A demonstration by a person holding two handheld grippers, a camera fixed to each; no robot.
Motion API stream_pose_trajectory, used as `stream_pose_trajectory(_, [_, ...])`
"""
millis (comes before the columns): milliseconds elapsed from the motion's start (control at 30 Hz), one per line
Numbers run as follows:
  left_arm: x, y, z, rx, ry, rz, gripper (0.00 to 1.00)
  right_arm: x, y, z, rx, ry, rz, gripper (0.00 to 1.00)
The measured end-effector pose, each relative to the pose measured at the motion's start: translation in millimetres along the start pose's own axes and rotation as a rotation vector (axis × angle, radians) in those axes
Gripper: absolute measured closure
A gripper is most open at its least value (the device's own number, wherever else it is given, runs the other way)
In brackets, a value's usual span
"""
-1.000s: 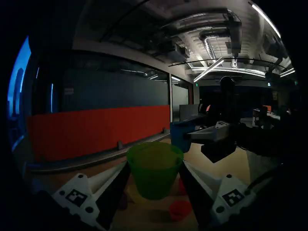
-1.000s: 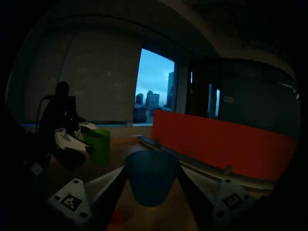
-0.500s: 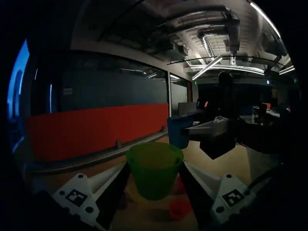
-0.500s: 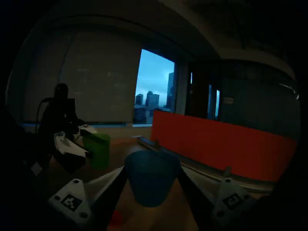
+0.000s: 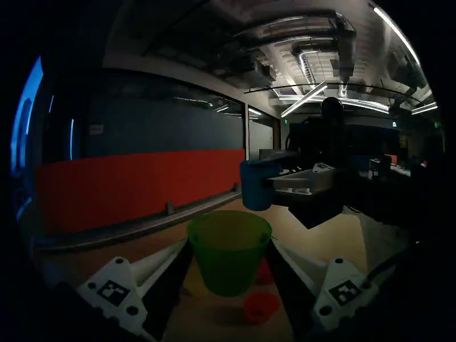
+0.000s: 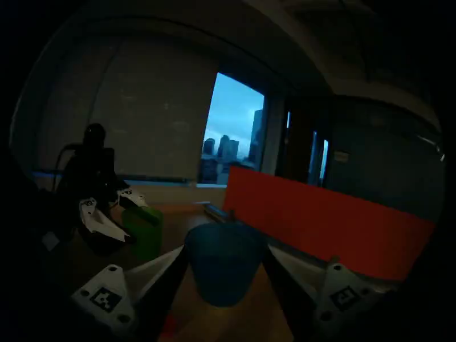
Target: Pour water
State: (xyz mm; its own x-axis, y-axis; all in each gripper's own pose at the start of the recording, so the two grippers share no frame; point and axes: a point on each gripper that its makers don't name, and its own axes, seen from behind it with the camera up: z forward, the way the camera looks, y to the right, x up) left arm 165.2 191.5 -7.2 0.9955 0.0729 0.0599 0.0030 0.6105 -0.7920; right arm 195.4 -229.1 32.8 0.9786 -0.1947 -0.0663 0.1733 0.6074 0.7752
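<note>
The left gripper (image 5: 228, 244) is clamped on a green cup (image 5: 229, 256), one finger pressing each side of its wall. The cup stands upright between the fingers with its open mouth up. The light is too dim to tell whether anything is inside it.

The right gripper (image 6: 224, 251) grips a blue cup (image 6: 223, 265) in the same way, both fingers against its sides and the cup upright.

In the left gripper view, the blue cup hangs in the right gripper beyond the green cup, above its rim and a little to the right, apart from it. Whether it is tipped is hard to judge there. In the right gripper view, the green cup sits lower and to the left of the blue one, held off the surface by the left gripper, with a dark hand behind it.

Below the green cup lies the wooden surface (image 5: 342, 236). A small red cap (image 5: 259, 305) rests on it just in front of the cup, and a second red piece (image 5: 264, 272) peeks out beside the cup's right side.

A long red panel (image 5: 131, 185) runs along the far edge of the surface. Beyond it are dark glass walls, strip lights (image 5: 308, 100) on the ceiling, and a window (image 6: 233, 137) with blue sky and towers.
</note>
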Motion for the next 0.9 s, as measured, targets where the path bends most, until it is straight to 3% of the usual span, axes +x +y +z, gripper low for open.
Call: stream_pose_trajectory(900, [-18,10.7,3.7,-0.042,-0.025,-0.017,0.15,26,-7,11.4,0.041,-0.003,-0.202,0.05])
